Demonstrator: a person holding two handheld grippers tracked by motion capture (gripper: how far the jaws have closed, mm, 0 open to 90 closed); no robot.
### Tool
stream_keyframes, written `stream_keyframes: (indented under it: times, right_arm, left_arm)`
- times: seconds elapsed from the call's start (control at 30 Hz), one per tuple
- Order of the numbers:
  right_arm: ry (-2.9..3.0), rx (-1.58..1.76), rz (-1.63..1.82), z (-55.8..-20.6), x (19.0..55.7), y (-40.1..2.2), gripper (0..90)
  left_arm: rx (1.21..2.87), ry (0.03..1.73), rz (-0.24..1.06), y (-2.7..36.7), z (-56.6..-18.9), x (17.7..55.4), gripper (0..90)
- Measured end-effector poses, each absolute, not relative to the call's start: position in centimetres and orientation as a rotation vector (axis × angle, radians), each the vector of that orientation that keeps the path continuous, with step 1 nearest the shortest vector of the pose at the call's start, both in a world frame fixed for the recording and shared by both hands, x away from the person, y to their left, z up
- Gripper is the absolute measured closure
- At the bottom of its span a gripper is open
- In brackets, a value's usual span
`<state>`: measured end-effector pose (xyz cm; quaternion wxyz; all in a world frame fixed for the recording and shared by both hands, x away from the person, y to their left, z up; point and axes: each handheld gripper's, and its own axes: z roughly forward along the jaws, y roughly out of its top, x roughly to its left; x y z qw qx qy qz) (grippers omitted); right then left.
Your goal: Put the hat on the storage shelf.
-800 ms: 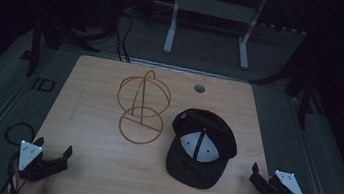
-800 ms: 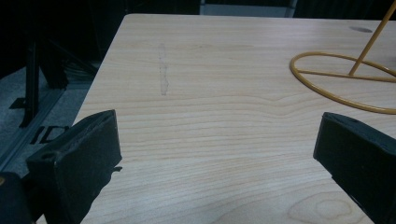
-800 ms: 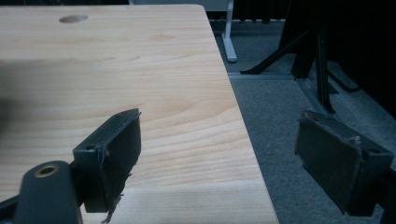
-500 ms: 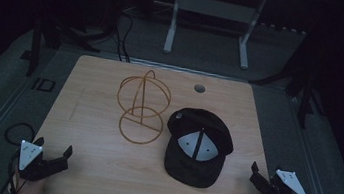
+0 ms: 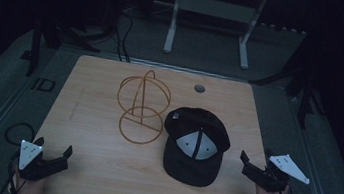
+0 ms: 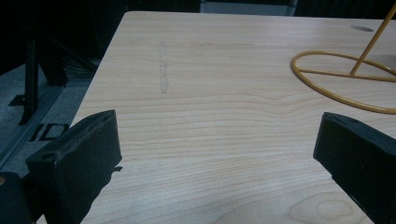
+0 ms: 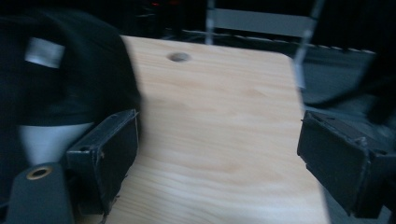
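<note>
Wood table [image 5: 96, 117]: pale, lit, with dark floor around it.
Cap [image 5: 195, 145]: black with a white panel, lay on the table's right half, just beside the stand and near the right gripper.
Stand [image 5: 142, 107]: yellow wire, upright at mid-table, ring base flat on the wood.
Left gripper [image 5: 54, 154]: at the near left corner, jaws wide, nothing between them.
Right gripper [image 5: 253, 162]: at the near right edge, jaws wide, empty, apart from the cap.

One black cap [image 5: 195, 145], one yellow wire stand [image 5: 142, 107], two claws [image 5: 53, 158], one table [image 5: 95, 92]
</note>
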<state>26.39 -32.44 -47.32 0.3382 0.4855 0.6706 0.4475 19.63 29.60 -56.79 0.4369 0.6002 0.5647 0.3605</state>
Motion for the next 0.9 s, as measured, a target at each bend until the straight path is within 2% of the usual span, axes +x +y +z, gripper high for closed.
stream_keyframes:
  times: [0.1,0.3,0.4,0.47,0.5,0.53,0.57,0.6,0.63,0.77,0.83,0.9]
  right_arm:
    - [1.827,1.215,1.244,-46.0,27.4,-30.4,11.0]
    - [1.919,1.168,1.185,-46.4,29.6,-27.7,11.0]
    - [1.981,1.186,1.14,-47.0,31.4,-26.6,15.6]
    - [1.999,1.208,1.097,-47.3,32.5,-26.0,27.3]
    - [1.995,1.221,1.082,-47.4,32.9,-25.7,34.8]
    - [2.003,1.228,1.076,-47.5,33.3,-25.5,47.3]
    - [2.025,1.234,1.063,-47.5,33.6,-25.3,54.7]
    - [2.023,1.235,1.036,-47.6,33.9,-25.0,57.0]
    - [2.025,1.231,1.011,-47.7,34.0,-24.6,66.4]
    - [2.057,1.215,0.908,-47.9,34.4,-23.5,75.7]
    - [2.053,1.222,0.883,-47.9,34.6,-23.2,84.4]
    - [2.046,1.248,0.896,-47.7,34.7,-23.1,87.6]
  left_arm:
    - [1.494,1.405,0.893,29.6,-56.8,19.6,1.1]
    - [1.5,1.41,0.892,29.6,-56.8,19.7,1.1]
    - [1.507,1.413,0.896,29.5,-56.8,19.8,1.1]
    - [1.505,1.411,0.892,29.5,-56.8,19.8,1.1]
    - [1.503,1.41,0.892,29.5,-56.8,19.8,1.1]
    - [1.503,1.409,0.89,29.6,-56.8,19.7,1.1]
    - [1.5,1.408,0.888,29.6,-56.8,19.7,1.2]
    - [1.498,1.41,0.887,29.6,-56.8,19.7,1.1]
    - [1.498,1.411,0.884,29.6,-56.8,19.7,1.1]
    - [1.507,1.413,0.888,29.5,-56.8,19.8,1.1]
    - [1.512,1.411,0.891,29.4,-56.8,19.8,1.1]
    - [1.509,1.411,0.89,29.5,-56.8,19.7,1.1]
